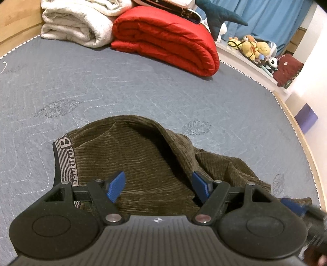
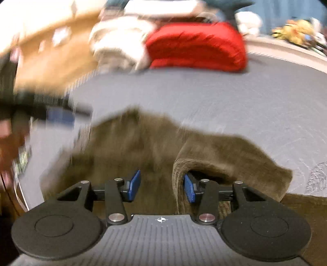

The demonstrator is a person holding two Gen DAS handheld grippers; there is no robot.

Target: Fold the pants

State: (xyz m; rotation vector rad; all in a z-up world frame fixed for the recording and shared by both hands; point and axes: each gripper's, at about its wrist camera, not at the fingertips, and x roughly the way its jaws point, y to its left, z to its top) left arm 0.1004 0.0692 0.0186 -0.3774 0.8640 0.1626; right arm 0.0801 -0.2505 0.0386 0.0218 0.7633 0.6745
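Olive-brown corduroy pants [image 1: 143, 159] lie bunched on the grey quilted mattress [image 1: 102, 81], with their striped lettered waistband [image 1: 65, 161] at the left. My left gripper [image 1: 158, 186] hovers just above the cloth, its jaws wide apart and its blue pads [image 1: 115, 186] clear of it. The right wrist view is blurred. In it my right gripper [image 2: 162, 186] is open over the pants [image 2: 143, 143]. A raised fold of the cloth [image 2: 177, 180] stands between the pads, close to the right one, and the left pad is free. The left gripper [image 2: 61, 117] shows as a smear at the left.
A folded red quilt [image 1: 167, 41] and a rolled white blanket [image 1: 77, 24] lie at the far end of the mattress. Plush toys [image 1: 255, 48] sit on a white ledge to the right, before a blue curtain [image 1: 276, 18]. A wooden frame [image 1: 302, 139] borders the bed.
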